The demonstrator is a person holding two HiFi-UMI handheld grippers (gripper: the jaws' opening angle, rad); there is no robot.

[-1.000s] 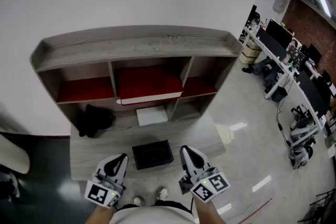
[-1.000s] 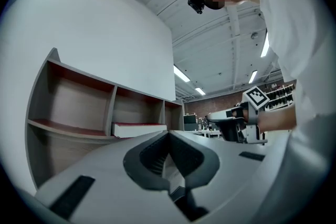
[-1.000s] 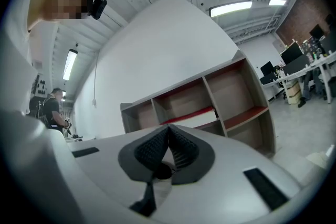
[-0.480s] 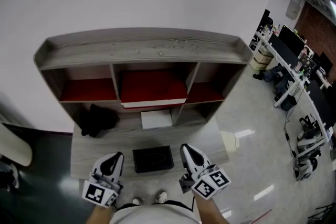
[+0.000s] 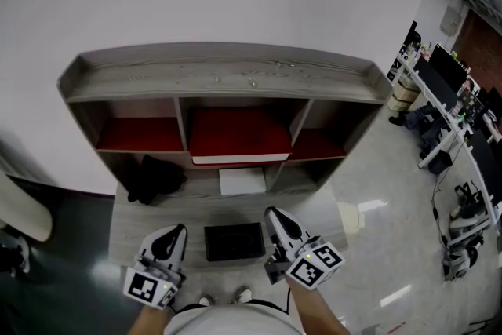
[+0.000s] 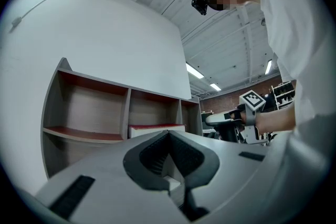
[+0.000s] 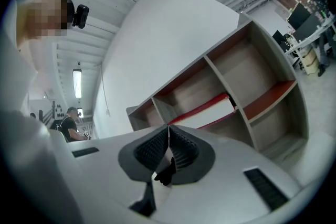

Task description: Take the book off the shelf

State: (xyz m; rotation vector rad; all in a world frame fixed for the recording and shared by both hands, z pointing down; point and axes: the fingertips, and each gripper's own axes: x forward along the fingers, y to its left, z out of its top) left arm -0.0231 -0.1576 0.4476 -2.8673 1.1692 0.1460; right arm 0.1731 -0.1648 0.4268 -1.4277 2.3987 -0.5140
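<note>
The book (image 5: 239, 134) has a red cover and white page edges and lies flat on the red middle shelf of the grey wooden shelf unit (image 5: 223, 74). It also shows in the left gripper view as the book (image 6: 156, 128) and in the right gripper view as the book (image 7: 207, 110). My left gripper (image 5: 174, 232) and right gripper (image 5: 274, 215) hover low over the desk front, well short of the shelf. Both are shut with nothing between their jaws, as their own views show: left gripper (image 6: 168, 134), right gripper (image 7: 168, 127).
A black flat box (image 5: 233, 241) lies on the desk (image 5: 314, 204) between the grippers. A white sheet-like thing (image 5: 241, 181) sits in the lower middle compartment, and a black bundle (image 5: 153, 178) in the lower left one. Office desks with monitors (image 5: 451, 82) stand far right.
The head view has swung so the shelf sits further right in the picture. Both grippers keep their places near the desk front, and the right one sits slightly higher.
</note>
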